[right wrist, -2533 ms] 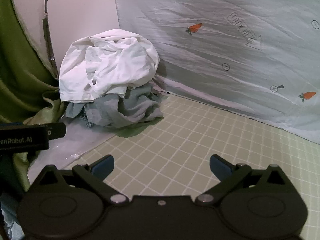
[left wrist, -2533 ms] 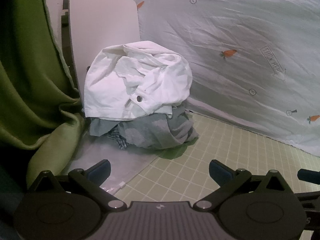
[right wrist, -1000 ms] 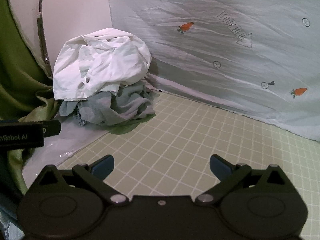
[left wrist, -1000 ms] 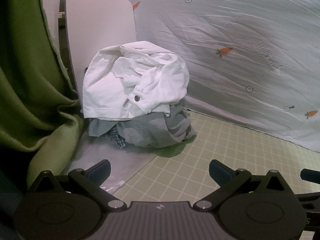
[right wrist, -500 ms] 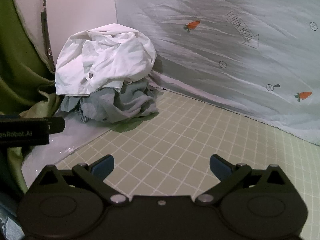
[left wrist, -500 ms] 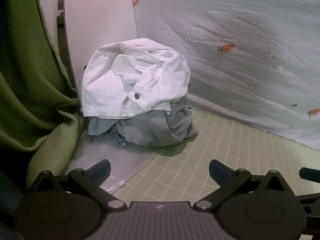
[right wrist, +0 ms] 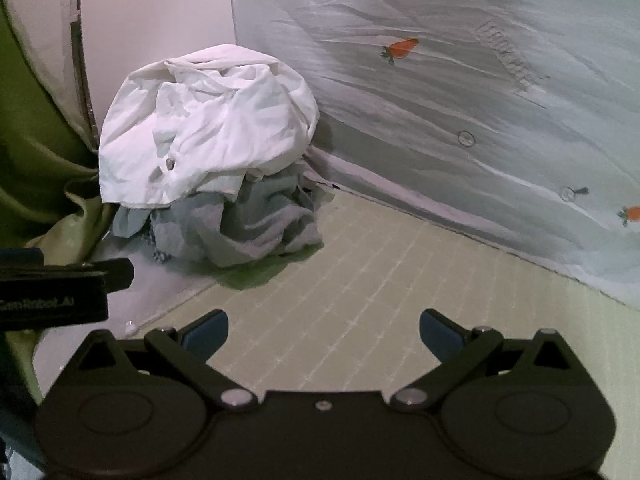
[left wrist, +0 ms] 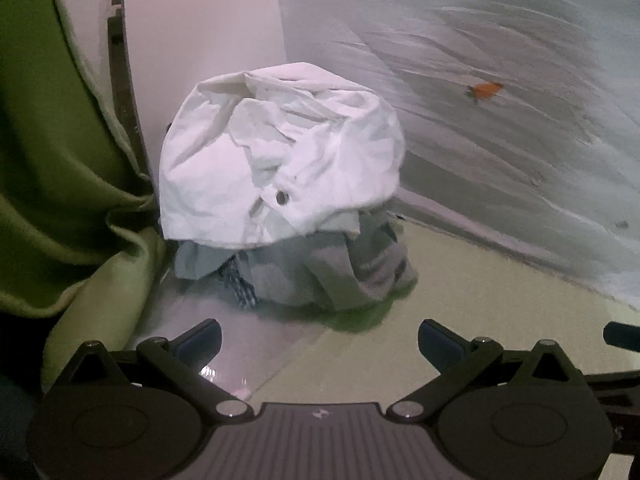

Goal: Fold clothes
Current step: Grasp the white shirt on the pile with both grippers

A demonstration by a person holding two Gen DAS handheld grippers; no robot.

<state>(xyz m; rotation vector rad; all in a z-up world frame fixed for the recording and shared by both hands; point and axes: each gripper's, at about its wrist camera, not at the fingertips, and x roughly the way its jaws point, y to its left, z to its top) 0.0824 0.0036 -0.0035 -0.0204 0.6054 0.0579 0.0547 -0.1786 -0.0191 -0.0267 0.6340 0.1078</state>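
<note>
1. your left gripper (left wrist: pixel 320 338) has its two blue-tipped fingers (left wrist: pixel 202 338) spread wide apart, and nothing is between them.
2. your right gripper (right wrist: pixel 324 328) is the same: its fingers (right wrist: pixel 206 328) are far apart and hold nothing.
3. both grippers hang low over the green checked mat (right wrist: pixel 360 312), well apart from the clothes.
4. the pile of clothes (left wrist: pixel 280 216) sits in the far left corner of the mat, in front of you in both views.
5. on top of the pile is a crumpled white garment (left wrist: pixel 276 160) with a dark round button (left wrist: pixel 282 198) on its front. it hangs over the things below it like a cap.
6. under it is a bunched grey garment (left wrist: pixel 320 272), and a small bit of blue checked cloth (left wrist: pixel 242 288) pokes out at the bottom left.
7. a little piece of green cloth (right wrist: pixel 256 274) shows flat under the pile's front edge.
8. the pile leans close to a pale board with round corners (left wrist: pixel 200 40) that stands up behind it.
9. a big green blanket (left wrist: pixel 52 184) hangs in folds on the left, just beside the pile.
10. a light sheet with small orange carrots (right wrist: pixel 440 100) stands like a wall behind and to the right of the clothes.
11. a clear shiny plastic sheet (left wrist: pixel 224 336) lies on the mat in front of the pile, near your left gripper.
12. in the right wrist view you can see part of your left gripper at the left edge. the far parts of both views are a bit blurry.
</note>
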